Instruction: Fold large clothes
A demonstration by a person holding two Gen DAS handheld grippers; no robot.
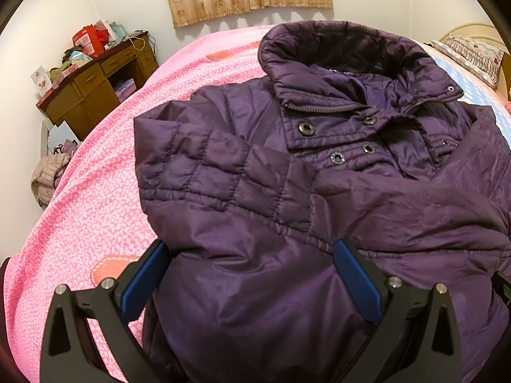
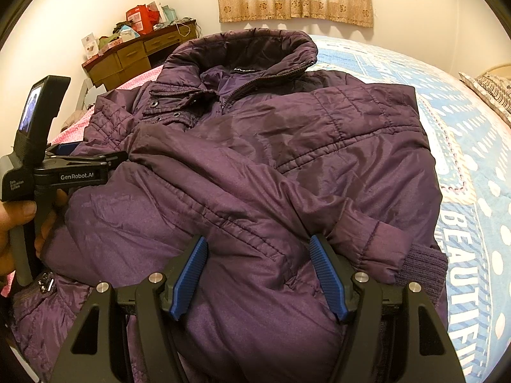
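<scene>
A dark purple quilted jacket lies face up on the bed, collar at the far end and both sleeves folded across its front. One sleeve ends in a knitted cuff near the right edge. My left gripper is open over the jacket's lower left part, one blue pad by the jacket's edge above the pink sheet. My right gripper is open over the lower middle of the jacket, fabric showing between its fingers. A hand holds the left tool's black body at the jacket's left side.
The bed carries a pink sheet on the left and a blue patterned quilt on the right. A pillow lies at the far right. A cluttered wooden desk stands by the far-left wall, a pale garment below it.
</scene>
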